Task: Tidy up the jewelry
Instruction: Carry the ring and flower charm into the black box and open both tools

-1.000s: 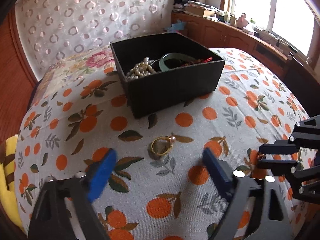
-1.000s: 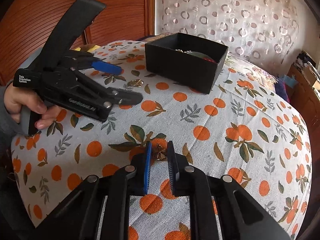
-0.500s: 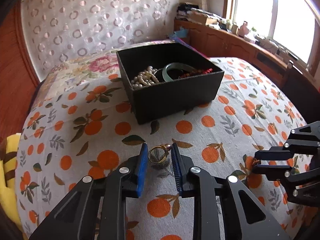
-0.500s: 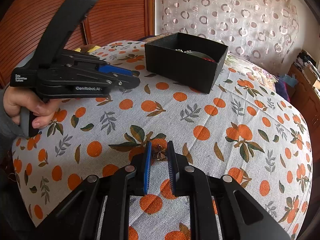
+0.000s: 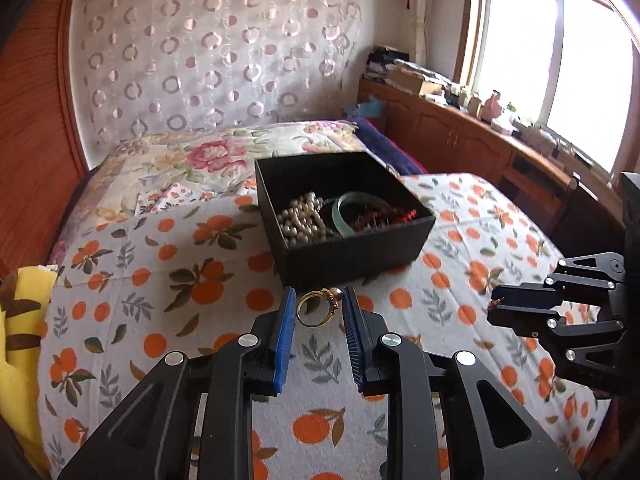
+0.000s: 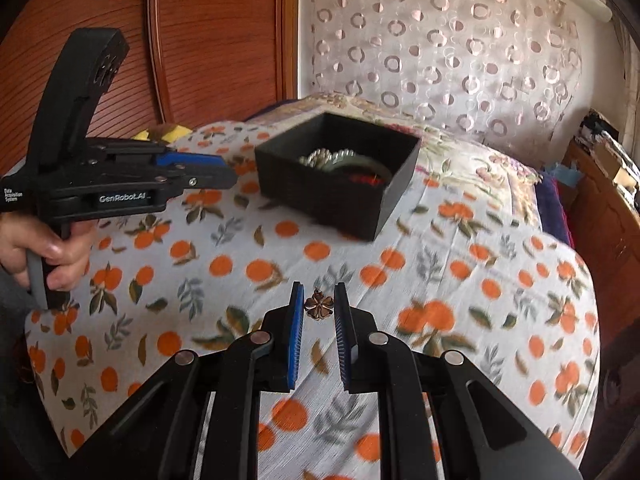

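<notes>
My left tongs [image 5: 317,309] are pinched on a gold ring [image 5: 319,307] with a small dark pearl on it, and the ring hangs between the blue pads [image 5: 285,322] up off the bed [image 5: 152,280]. These tongs closed on the ring a moment ago. My right tongs [image 6: 319,302] are pinched on a little bronze flower earring [image 6: 319,304], shaped like a clover, and it too sits between the pads above the bed cover with orange fruit on it. A black box [image 5: 352,254] sits on the bed just past the ring. Inside it I see a white pearl necklace [image 5: 302,222], a pale green bangle [image 5: 350,210] and some red beads [image 5: 384,216], though the red ones are too small for me to say if they are a bracelet or a necklace. A hand [image 6: 44,252] grips the handle of the left tongs at the edge of the right view. Something yellow [image 5: 20,320] lies at the bed's left edge.
</notes>
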Available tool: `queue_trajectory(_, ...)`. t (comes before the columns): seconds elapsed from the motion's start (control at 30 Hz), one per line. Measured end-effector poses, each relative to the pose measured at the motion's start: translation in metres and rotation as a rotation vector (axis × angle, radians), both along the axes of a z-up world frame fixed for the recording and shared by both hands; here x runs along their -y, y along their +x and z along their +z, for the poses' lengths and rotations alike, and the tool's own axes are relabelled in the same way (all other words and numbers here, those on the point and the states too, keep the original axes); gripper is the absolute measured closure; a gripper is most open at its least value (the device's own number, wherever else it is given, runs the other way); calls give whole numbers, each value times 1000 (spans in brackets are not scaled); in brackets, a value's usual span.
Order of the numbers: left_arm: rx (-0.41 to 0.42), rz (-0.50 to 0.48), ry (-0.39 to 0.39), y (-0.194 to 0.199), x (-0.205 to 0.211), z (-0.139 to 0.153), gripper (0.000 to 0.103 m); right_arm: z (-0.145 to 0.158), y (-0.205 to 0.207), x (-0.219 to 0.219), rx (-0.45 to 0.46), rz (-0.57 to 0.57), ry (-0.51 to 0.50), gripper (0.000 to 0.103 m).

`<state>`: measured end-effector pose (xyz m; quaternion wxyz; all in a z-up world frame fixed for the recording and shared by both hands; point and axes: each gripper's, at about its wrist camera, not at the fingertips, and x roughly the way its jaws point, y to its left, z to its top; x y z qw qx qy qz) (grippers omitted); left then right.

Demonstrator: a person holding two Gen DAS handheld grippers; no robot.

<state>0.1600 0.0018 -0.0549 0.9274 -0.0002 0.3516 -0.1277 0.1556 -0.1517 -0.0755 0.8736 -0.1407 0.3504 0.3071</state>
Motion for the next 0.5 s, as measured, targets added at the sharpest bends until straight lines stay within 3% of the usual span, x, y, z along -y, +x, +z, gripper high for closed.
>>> queue_trajectory(0.3,12,56,5,16,-17,12,80,33,44,-16,63,49,48,86)
queue_trajectory(0.5,20,80,8,20,-27,20,81,37,74,-29,73,58,56,86)
